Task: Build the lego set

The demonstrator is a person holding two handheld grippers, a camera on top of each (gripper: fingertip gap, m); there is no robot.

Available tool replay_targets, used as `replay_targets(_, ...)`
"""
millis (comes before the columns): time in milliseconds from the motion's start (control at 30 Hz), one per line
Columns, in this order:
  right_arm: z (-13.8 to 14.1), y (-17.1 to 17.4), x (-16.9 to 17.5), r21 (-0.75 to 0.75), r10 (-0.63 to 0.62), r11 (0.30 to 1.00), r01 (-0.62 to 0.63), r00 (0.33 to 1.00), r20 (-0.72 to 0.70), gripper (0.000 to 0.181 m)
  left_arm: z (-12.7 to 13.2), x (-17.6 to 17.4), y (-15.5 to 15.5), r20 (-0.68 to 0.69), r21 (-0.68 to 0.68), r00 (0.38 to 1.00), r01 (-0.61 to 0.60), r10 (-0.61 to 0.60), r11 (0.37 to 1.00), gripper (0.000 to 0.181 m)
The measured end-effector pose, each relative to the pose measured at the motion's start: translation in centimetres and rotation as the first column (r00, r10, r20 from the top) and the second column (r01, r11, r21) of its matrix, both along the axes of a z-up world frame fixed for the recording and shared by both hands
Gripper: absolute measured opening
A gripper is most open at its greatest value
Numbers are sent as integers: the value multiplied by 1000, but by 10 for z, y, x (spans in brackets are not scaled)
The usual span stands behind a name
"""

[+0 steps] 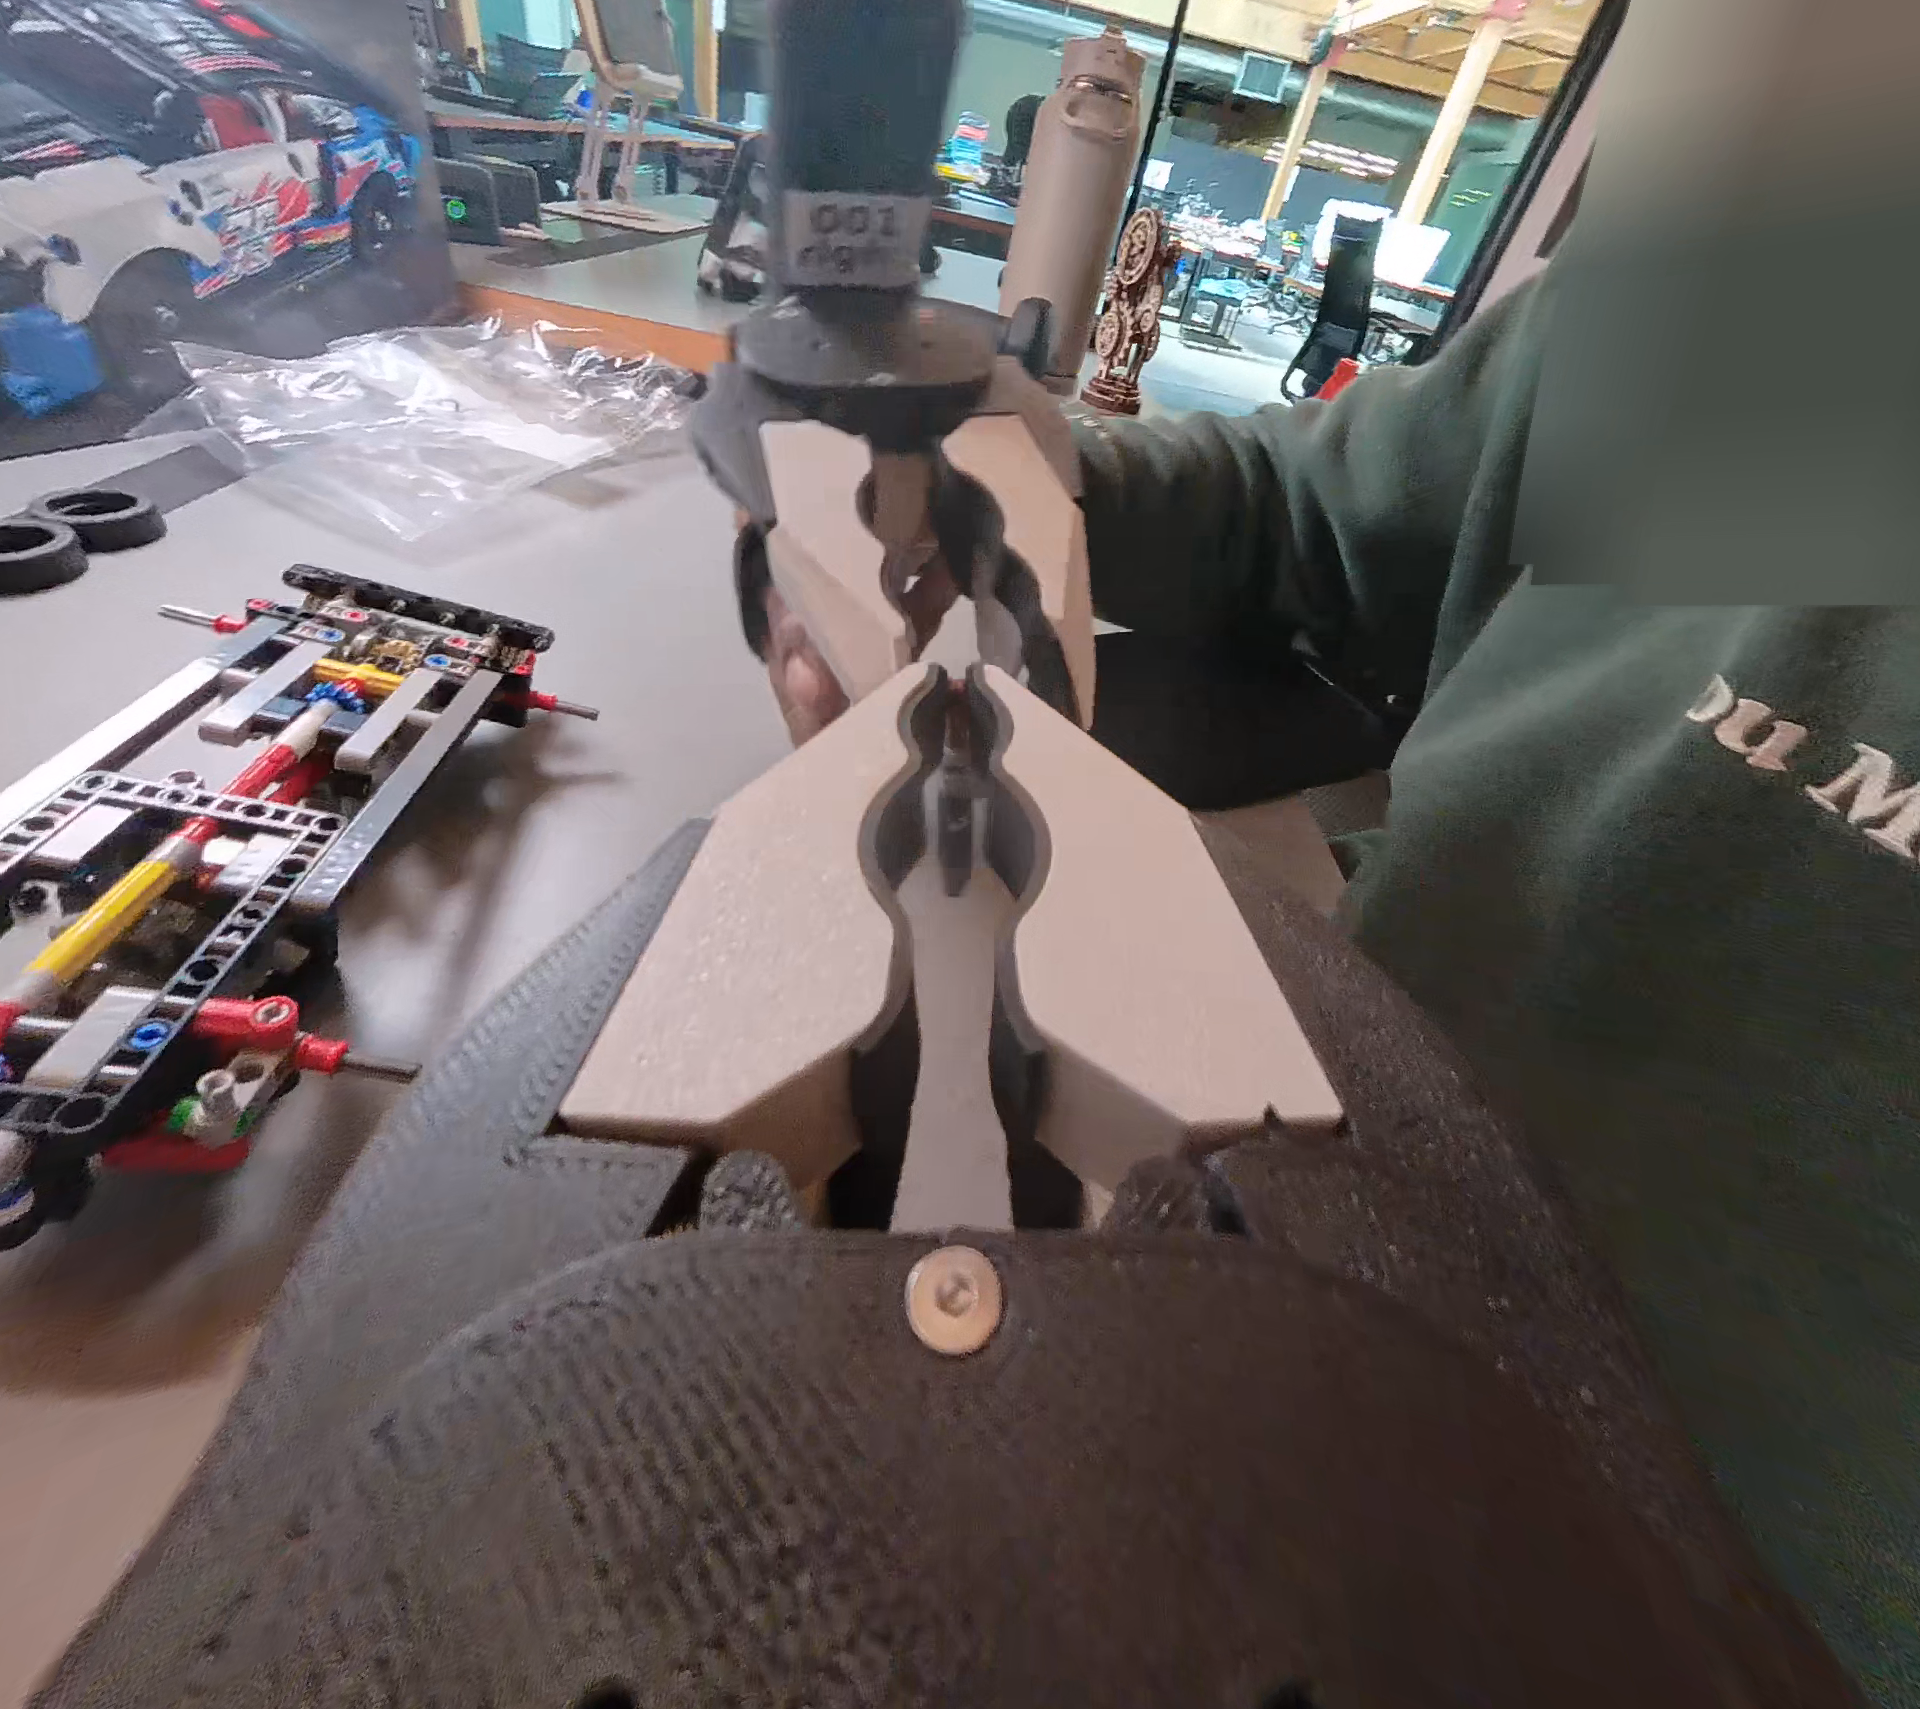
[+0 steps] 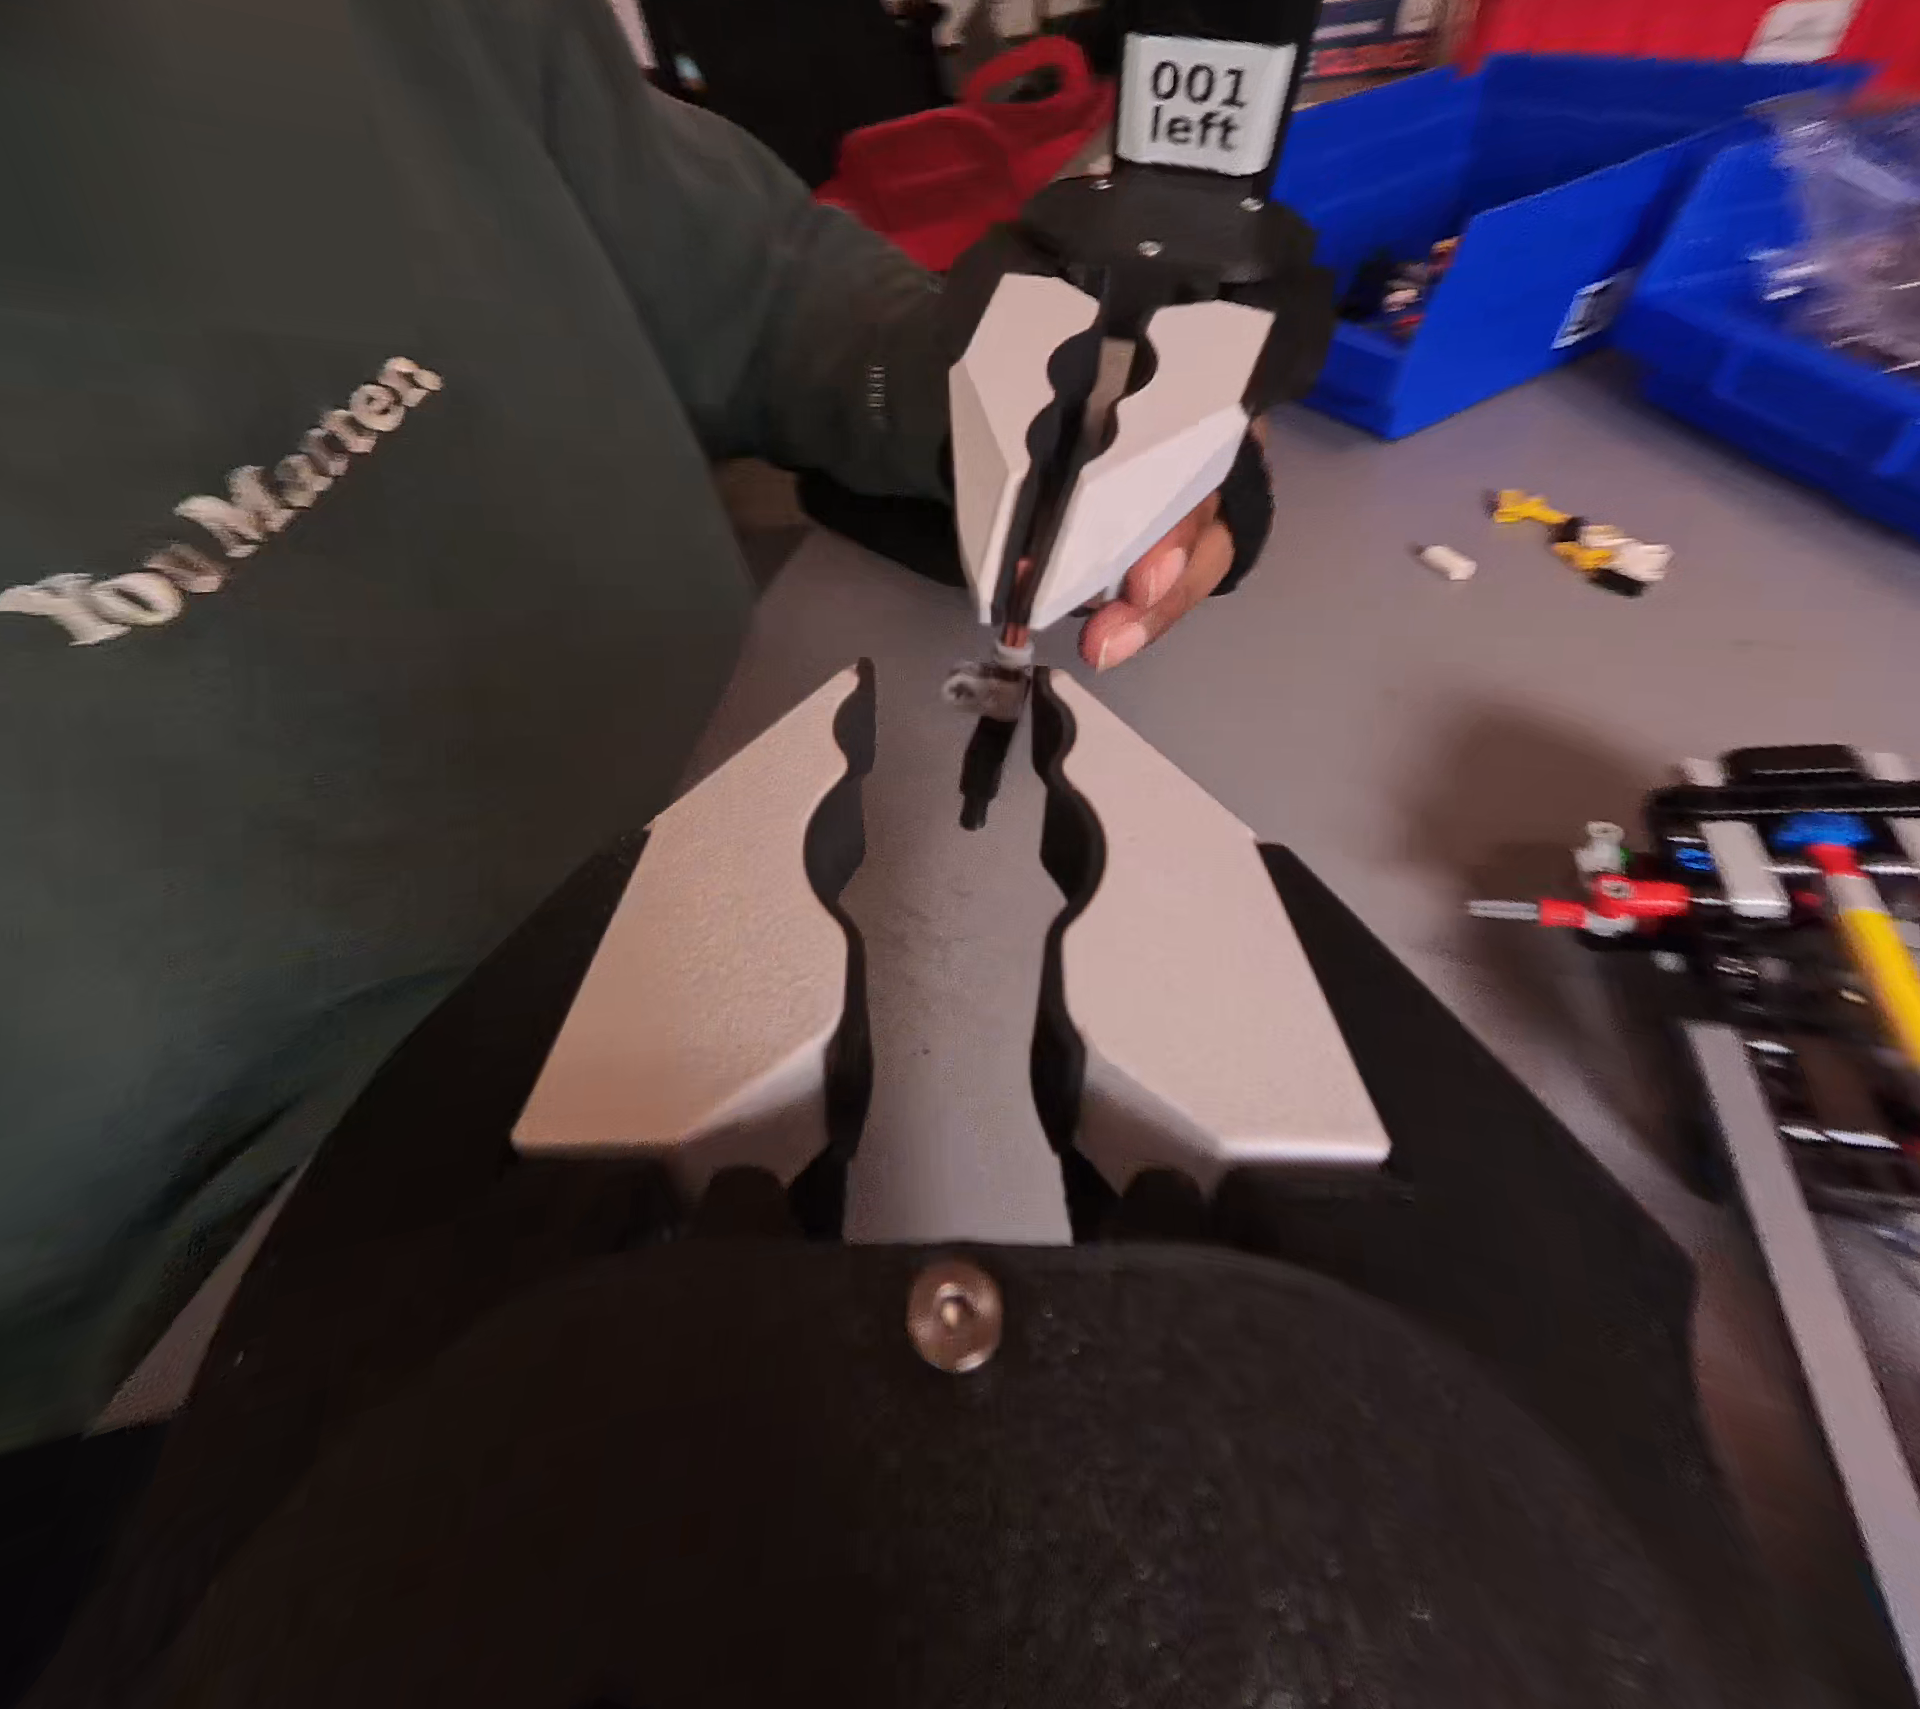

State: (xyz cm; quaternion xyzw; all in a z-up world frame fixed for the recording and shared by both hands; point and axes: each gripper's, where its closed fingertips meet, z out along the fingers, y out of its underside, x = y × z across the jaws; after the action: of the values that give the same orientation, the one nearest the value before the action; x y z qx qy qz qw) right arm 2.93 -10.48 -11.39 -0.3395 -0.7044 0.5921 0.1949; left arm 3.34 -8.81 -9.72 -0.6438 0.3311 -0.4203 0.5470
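Mid-frame, left hand-held gripper (image 2: 1013, 620) is clamped on a small grey-black lego piece (image 2: 987, 703) w/ right hand-held gripper (image 2: 951, 688) apart around it: close gently, align w/ chassis (image 1: 208, 838) on worktop (image 2: 1351, 703) at left.

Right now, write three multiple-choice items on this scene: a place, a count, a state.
1. In the left wrist view, the lego chassis lies where from the left tool?
A) to its left
B) to its right
C) in its grip
2. How many black tyres lie loose on the table?
A) one
B) two
C) four
3. The right tool is:
A) open
B) shut on a tyre
C) shut on the chassis
Answers: 1 A, it sits at the picture's left; 2 B, a pair lies beyond the chassis; 3 A, a wide gap shows between its fingers.
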Motion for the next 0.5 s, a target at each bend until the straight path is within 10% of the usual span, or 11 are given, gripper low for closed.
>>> replay_targets(300,-11,25,-19,190,-497,844,501,865,-70,14,-12,1,17,-45,-49,991,-131,129,990,2)
replay_targets(500,-4,23,-16,119,-533,836,536,844,-55,12,-7,1,15,-32,-51,991,-128,126,990,2)
